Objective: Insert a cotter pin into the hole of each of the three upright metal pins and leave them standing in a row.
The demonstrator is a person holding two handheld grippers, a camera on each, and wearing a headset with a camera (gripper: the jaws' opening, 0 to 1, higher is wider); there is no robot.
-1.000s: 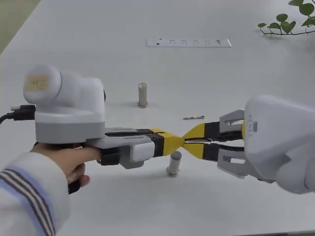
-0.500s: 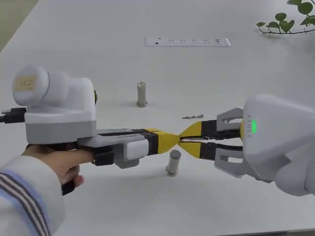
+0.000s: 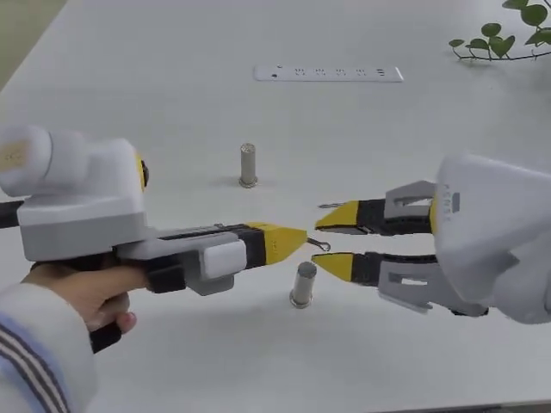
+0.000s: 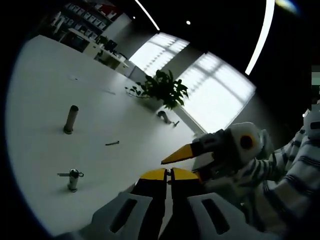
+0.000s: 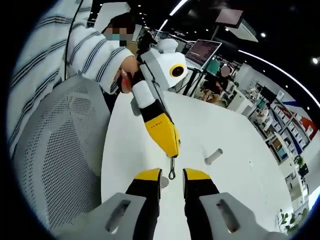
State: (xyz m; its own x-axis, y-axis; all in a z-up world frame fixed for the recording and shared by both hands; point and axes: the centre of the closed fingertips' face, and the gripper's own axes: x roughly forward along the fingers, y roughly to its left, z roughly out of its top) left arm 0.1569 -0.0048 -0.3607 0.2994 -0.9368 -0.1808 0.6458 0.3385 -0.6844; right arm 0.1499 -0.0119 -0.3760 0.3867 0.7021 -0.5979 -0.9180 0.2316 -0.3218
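While both grippers hang over the white table (image 3: pixel 172 77), the left gripper (image 3: pixel 301 237) points in from 9 o'clock in the head view. Its jaws are pressed together on the held cotter pin (image 3: pixel 319 246), which sticks out of the tip. The right gripper (image 3: pixel 316 241) faces it from 3 o'clock with jaws spread and the pin's loop end between them; contact can't be told. A power strip (image 3: pixel 328 74) lies at 12 o'clock. The far metal pin (image 3: pixel 249 165) stands upright at 11 o'clock of the tips, the near metal pin (image 3: pixel 303 284) upright at 6. In the left gripper view, a third metal pin (image 4: pixel 73 180) has a cotter through its top. A loose cotter pin (image 3: pixel 337 205) lies flat at 1 o'clock.
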